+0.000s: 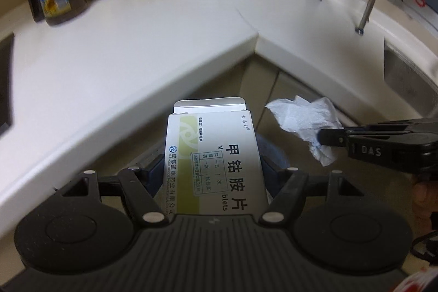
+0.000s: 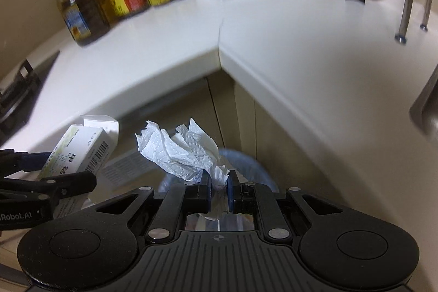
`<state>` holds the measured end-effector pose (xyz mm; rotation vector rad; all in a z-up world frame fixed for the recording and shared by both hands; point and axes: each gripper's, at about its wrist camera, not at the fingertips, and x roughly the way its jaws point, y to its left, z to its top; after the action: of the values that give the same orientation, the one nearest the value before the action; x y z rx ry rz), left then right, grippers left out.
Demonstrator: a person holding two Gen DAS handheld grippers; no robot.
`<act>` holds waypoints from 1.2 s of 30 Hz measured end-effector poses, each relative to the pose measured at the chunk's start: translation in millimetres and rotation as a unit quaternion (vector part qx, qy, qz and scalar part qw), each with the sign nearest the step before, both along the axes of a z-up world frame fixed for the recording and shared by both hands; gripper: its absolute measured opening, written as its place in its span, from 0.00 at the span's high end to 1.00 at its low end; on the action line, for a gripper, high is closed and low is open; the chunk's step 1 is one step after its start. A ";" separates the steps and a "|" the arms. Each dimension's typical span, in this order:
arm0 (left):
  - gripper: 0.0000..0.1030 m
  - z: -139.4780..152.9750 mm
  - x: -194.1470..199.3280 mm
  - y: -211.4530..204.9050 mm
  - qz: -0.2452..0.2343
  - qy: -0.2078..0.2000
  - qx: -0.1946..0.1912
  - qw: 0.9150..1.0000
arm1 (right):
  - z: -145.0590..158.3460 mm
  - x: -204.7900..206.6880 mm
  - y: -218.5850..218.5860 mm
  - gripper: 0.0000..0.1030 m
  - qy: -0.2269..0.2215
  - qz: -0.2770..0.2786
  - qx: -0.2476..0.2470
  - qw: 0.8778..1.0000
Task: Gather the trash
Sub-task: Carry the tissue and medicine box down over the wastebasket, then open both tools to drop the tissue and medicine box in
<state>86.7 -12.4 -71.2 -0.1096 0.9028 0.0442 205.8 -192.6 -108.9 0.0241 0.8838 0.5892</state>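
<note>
Hovering below the corner of the white surface (image 2: 287, 51), both hands carry trash toward the bin (image 2: 246, 168), whose lined rim shows just beyond the right gripper (image 2: 219, 186). That right gripper has its fingers (image 2: 204, 186) clenched tight on the twisted tail of a crumpled paper towel (image 2: 180, 152), most of the wad fanning out loose above the pinch. The left gripper (image 1: 210, 168) grasps an opened medicine box (image 1: 213, 155) across its width, flap end pointing away from the camera, held clear of the surface and just beside the towel. Risks from here, as I read it: the towel is caught only by a thin tail, so it could tear or slide free and flutter past the rim. The box is wide and sits off to the bin's left, so letting go too soon could clip the rim or land it on the floor. The two grippers are close together, so a bump is possible.
</note>
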 end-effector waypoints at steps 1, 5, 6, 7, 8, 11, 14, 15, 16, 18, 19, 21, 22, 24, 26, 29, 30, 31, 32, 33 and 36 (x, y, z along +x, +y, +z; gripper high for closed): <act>0.33 -7.5 1.2 -2.4 -0.001 0.004 -0.001 1.000 | -7.5 0.4 0.6 0.89 0.000 0.000 -0.003 1.000; 0.33 -46.3 11.8 -6.5 0.008 0.021 -0.014 1.000 | -41.5 7.1 5.4 0.89 0.006 -0.007 -0.013 1.000; 0.33 -57.6 15.7 -7.0 0.014 0.027 -0.019 0.999 | -50.4 10.2 6.3 0.89 0.010 -0.011 -0.014 1.000; 0.33 -68.3 20.8 -7.1 0.019 0.032 -0.023 0.999 | -59.5 14.0 6.2 0.89 0.016 -0.016 -0.013 1.000; 0.33 -78.8 24.7 -7.8 0.022 0.034 -0.028 0.999 | -68.0 18.4 6.0 0.89 0.024 -0.022 -0.010 0.999; 0.33 -105.9 37.1 -10.4 0.031 0.036 -0.038 0.998 | -88.3 31.8 6.7 0.89 0.042 -0.035 -0.001 0.999; 0.33 -127.0 47.4 -12.7 0.039 0.036 -0.047 0.997 | -103.1 40.1 8.7 0.89 0.047 -0.038 -0.005 0.998; 0.33 -132.9 50.5 -13.7 0.040 0.038 -0.049 0.997 | -107.2 42.6 8.5 0.89 0.048 -0.038 -0.007 0.998; 0.33 -137.7 53.1 -13.9 0.041 0.040 -0.053 0.997 | -111.0 45.0 8.3 0.89 0.048 -0.037 -0.009 0.998; 0.33 -145.1 56.7 -14.4 0.041 0.043 -0.055 0.997 | -117.7 48.2 8.3 0.89 0.048 -0.036 -0.013 0.998; 0.33 -147.6 59.0 -15.9 0.040 0.044 -0.055 0.997 | -119.9 49.7 10.5 0.89 0.044 -0.040 -0.023 0.998; 0.33 -151.2 62.0 -15.4 0.039 0.045 -0.058 0.997 | -123.8 52.0 10.1 0.89 0.044 -0.043 -0.028 0.998; 0.33 -152.2 63.6 -14.5 0.038 0.046 -0.059 0.996 | -126.1 52.1 10.3 0.89 0.045 -0.044 -0.028 0.998; 0.33 -154.9 67.0 -13.4 0.037 0.047 -0.062 0.996 | -130.0 52.5 10.8 0.89 0.045 -0.046 -0.030 0.997; 0.33 -159.4 69.2 -11.8 0.035 0.049 -0.065 0.996 | -133.1 53.7 12.7 0.89 0.046 -0.048 -0.029 0.997; 0.33 -165.4 75.7 -11.2 0.033 0.049 -0.069 0.996 | -137.3 55.7 15.9 0.89 0.046 -0.050 -0.024 0.997; 0.33 -167.5 77.3 -9.9 0.033 0.050 -0.071 0.996 | -140.4 57.2 17.5 0.89 0.047 -0.051 -0.023 0.997; 0.33 -170.9 80.4 -8.7 0.034 0.051 -0.071 0.996 | -141.6 57.6 18.5 0.89 0.048 -0.051 -0.022 0.997; 0.33 -171.5 79.2 -9.1 0.033 0.052 -0.071 0.996 | -144.5 59.1 19.6 0.89 0.050 -0.053 -0.021 0.997; 0.33 -173.4 81.8 -9.0 0.031 0.055 -0.070 0.996 | -147.9 61.0 20.7 0.89 0.054 -0.055 -0.021 0.997; 0.33 -179.3 88.6 -10.4 0.028 0.065 -0.067 0.995 | -155.8 66.6 21.5 0.89 0.068 -0.062 -0.017 0.996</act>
<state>175.3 -22.7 -250.5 -0.2596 1.0332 0.0443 272.4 -171.1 -264.7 0.0893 1.0161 0.4603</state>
